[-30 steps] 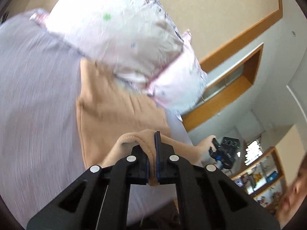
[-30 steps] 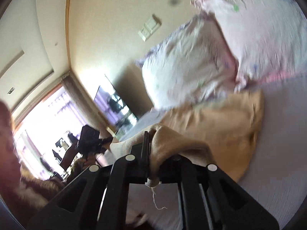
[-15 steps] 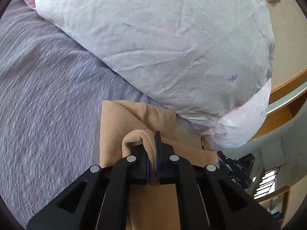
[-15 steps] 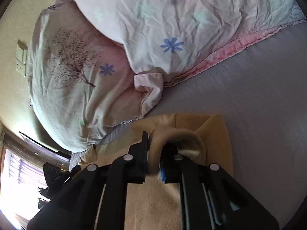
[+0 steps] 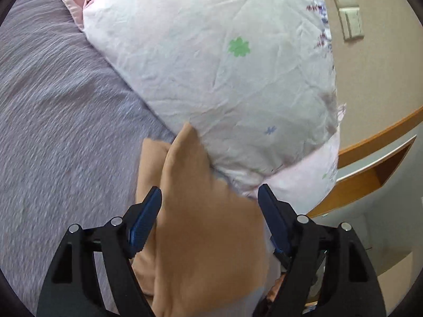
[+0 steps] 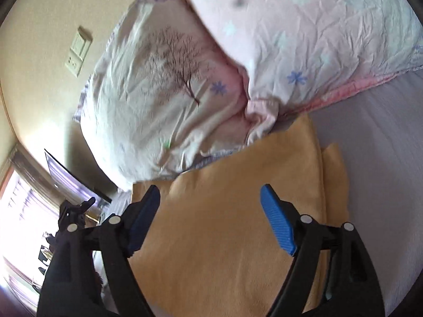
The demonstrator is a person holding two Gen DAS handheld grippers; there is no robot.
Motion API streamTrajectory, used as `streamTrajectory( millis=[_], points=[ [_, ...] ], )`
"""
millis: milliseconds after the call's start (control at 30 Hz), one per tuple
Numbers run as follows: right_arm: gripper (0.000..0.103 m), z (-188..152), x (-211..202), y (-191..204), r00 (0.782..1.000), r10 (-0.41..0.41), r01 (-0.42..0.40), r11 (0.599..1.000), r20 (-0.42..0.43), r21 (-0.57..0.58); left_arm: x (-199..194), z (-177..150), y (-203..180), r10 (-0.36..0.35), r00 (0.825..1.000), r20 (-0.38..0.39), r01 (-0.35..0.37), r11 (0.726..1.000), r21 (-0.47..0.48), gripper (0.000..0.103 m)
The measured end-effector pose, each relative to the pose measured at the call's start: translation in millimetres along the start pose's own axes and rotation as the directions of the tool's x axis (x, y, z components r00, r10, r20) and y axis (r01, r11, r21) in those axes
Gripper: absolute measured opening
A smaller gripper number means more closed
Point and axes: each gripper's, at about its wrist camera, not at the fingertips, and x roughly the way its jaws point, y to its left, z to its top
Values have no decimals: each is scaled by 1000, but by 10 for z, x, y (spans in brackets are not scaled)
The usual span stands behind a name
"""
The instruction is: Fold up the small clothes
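A tan cloth garment (image 5: 206, 227) lies folded over on the purple bedspread (image 5: 58, 121), its far edge against the pillows. It also shows in the right wrist view (image 6: 232, 224), with a lower layer sticking out at its right side. My left gripper (image 5: 210, 198) is open, its blue-padded fingers (image 5: 146, 211) spread to either side of the cloth with nothing held. My right gripper (image 6: 210, 198) is open as well, just above the cloth, holding nothing.
Two large floral pillows (image 5: 224, 74) lie at the head of the bed, touching the cloth; they also show in the right wrist view (image 6: 171, 92). Beyond are a beige wall with switch plates (image 5: 349, 10) and a wooden shelf (image 5: 370, 174).
Both grippers were shut on the tan cloth's edge, carried it toward the pillows, and have now opened and let go. The cloth lies folded on the bed.
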Motion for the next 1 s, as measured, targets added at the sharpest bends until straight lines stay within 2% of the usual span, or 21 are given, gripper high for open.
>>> streamTrajectory(
  millis=[33, 100, 167, 233, 267, 367, 433, 500, 567, 633, 667, 733, 833, 933, 1000],
  points=[
    [88, -31, 68, -42, 998, -43, 44, 999, -35, 10, -17, -96, 7, 36, 999, -27, -36, 999, 16, 75],
    [88, -58, 326, -52, 982, -132, 135, 991, -135, 10, -48, -288, 46, 93, 993, -75, -90, 995, 36, 75],
    [88, -130, 275, -36, 992, -113, 110, 993, -58, -45, -50, -362, 136, 130, 986, -104, -127, 991, 36, 75],
    [88, -147, 222, -76, 998, -51, 50, 998, -37, -26, -83, -437, 214, 148, 981, -126, -143, 989, 45, 75],
    [89, -134, 154, -104, 1000, -4, 4, 1000, -8, -1, -78, -477, 189, 157, 981, -112, -150, 987, 66, 75],
    [93, -69, -19, -177, 994, 41, -44, 999, 97, 32, -36, -535, 106, 206, 974, -93, -196, 975, 108, 75],
    [94, -27, -122, -274, 986, 68, -81, 994, 150, 79, 23, -581, 55, 213, 973, -95, -203, 974, 99, 74],
    [94, 1, -228, -374, 980, 88, -111, 986, 177, 124, 98, -640, -1, 238, 967, -86, -231, 969, 83, 62],
    [94, 38, -260, -466, 975, 105, -137, 978, 196, 159, 186, -671, -7, 229, 966, -118, -224, 973, 51, 31],
    [94, 26, -387, -501, 971, 115, -154, 972, 209, 179, 200, -650, -52, 195, 975, -111, -194, 981, 24, 23],
    [94, 44, -361, -512, 969, 119, -160, 970, 217, 183, 188, -622, -125, 160, 982, -102, -158, 987, 23, 22],
    [94, 4, -559, -525, 962, 131, -178, 967, 240, 185, 174, -581, -360, 90, 992, -83, -87, 995, 41, 21],
    [94, 47, -688, -518, 947, 133, -193, 963, 293, 186, 313, -565, -983, 9, 996, -92, 7, 986, 169, 21],
    [94, 78, -779, -568, 934, 117, -189, 963, 338, 192, 750, -711, -1679, -76, 980, -181, 128, 947, 296, 21],
    [94, 93, -819, -601, 932, 90, -167, 967, 350, 195, 1197, -936, -2064, -105, 954, -281, 204, 913, 352, 21]
  ],
)
